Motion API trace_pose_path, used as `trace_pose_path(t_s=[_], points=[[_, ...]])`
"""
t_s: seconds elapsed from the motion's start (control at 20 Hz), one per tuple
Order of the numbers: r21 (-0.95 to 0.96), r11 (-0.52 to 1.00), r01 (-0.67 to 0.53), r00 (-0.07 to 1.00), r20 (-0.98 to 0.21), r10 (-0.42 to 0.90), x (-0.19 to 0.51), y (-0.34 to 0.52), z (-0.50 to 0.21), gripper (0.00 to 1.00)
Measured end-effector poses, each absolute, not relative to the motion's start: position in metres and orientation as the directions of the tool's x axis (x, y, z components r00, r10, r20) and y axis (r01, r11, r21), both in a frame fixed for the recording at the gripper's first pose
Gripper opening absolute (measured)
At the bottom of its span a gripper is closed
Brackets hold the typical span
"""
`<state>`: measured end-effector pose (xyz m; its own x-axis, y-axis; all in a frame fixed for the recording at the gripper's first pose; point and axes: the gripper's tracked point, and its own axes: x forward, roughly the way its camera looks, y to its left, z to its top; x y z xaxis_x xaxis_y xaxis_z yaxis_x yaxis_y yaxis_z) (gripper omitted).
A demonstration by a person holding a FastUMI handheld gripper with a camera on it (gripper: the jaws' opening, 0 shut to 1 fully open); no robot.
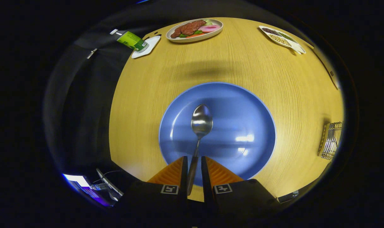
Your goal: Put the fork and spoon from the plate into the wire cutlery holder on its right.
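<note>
Gripper view: the tongs [194, 172] are clenched on the handle of the spoon [201, 122], with both orange fingers [174, 172] pressing its sides. The bowl of the spoon projects toward 12 o'clock over the blue plate [242, 107]; whether it is lifted clear or resting on the plate cannot be told. The spoon appears to be polished metal: rigid, light, and slippery, so it is likely to pivot if gripped loosely. Hold it on the handle, well behind the bowl, and keep the grip firm. The wire cutlery holder [331, 141] stands on the desk [141, 126] at about 3 o'clock from the plate, well apart. No fork is visible on the plate.
</note>
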<state>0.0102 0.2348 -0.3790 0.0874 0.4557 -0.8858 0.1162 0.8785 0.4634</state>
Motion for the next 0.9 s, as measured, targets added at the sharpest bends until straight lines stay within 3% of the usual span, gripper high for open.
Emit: trace_pose_path(t_s=[0.4,0.45,0.5,0.6,0.9], points=[[0.408,0.906,0.114,0.044,-0.913,0.406,0.008,0.244,-0.405,0.26],[0.413,0.904,0.110,0.043,-0.911,0.411,0.008,0.244,-0.414,0.25],[0.437,0.893,0.109,0.031,-0.899,0.436,0.007,0.243,-0.408,0.12],[0.471,0.874,0.121,0.028,-0.882,0.471,0.003,0.241,-0.406,0.07],[0.563,0.812,0.151,0.099,-0.826,0.554,0.006,0.204,-0.374,0.08]])
